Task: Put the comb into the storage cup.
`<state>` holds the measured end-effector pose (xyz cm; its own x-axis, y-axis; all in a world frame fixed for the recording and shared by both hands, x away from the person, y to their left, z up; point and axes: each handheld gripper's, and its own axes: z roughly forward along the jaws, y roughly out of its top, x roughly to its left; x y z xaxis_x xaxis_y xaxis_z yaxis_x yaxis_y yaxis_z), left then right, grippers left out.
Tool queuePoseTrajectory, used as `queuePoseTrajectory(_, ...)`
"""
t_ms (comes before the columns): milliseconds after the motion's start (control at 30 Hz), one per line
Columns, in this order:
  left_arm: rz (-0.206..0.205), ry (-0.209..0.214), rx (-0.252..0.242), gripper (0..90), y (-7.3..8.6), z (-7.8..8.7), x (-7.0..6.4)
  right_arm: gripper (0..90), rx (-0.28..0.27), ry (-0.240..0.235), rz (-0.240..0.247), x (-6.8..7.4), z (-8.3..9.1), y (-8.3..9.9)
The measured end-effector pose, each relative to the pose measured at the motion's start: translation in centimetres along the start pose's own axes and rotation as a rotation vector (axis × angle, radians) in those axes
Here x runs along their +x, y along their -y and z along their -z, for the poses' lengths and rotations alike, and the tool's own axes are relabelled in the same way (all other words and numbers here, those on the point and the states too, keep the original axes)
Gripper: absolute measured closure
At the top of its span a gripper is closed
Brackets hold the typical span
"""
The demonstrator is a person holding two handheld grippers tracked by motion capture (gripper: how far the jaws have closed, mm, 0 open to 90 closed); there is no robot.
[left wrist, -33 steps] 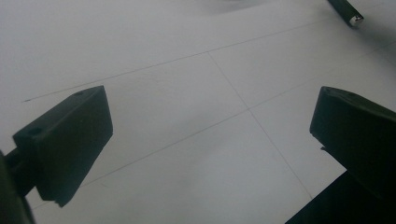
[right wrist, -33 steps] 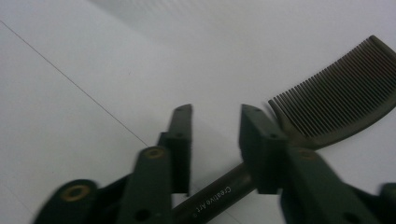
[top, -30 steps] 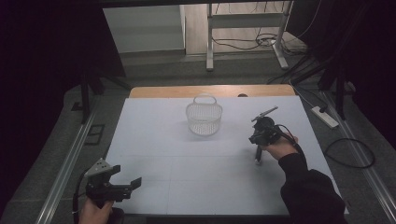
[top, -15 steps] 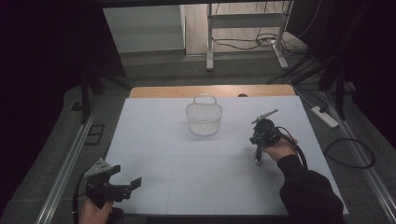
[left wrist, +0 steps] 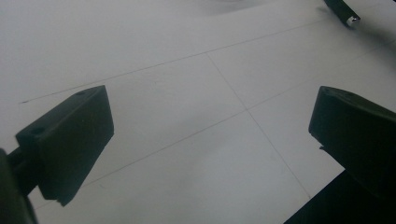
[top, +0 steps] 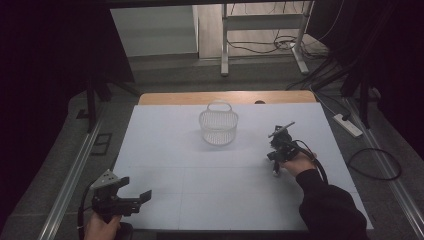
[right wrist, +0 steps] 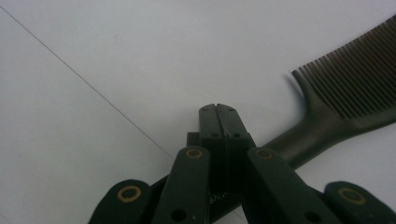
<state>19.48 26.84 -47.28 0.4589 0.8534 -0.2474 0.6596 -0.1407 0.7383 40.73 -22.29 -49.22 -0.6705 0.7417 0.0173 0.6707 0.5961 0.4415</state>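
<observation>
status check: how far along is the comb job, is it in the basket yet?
Done: the right claw is shut on the comb handle, low over the table. In hand: the comb is gripped, apart from the basket. Left: carry and drop it in, likely. The left claw waits open near the table's near edge.

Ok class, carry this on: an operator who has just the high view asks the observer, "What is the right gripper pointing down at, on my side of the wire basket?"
Observer: A black comb. The right gripper view shows its teeth and handle lying on the white table.
Operator: Is that gripper open?
Observer: No. The right gripper has its jaws shut together, right over the comb's handle.
Operator: And the left one?
Observer: The left gripper is wide open, with nothing but table between its jaws.
</observation>
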Motion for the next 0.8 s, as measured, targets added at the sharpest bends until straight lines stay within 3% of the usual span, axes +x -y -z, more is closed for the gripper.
queuePoseTrajectory(400, 0.003, 0.002, 0.002, 0.9, 0.0, 0.0, 0.1, 89.4, 0.028, -0.010, -0.010, 0.1, -0.3, 0.6)
queuePoseTrajectory(800, 0.002, 0.001, 0.003, 1.0, -0.1, -0.1, 0.0, 89.4, 0.033, -0.004, -0.056, -1.2, 0.4, 2.0)
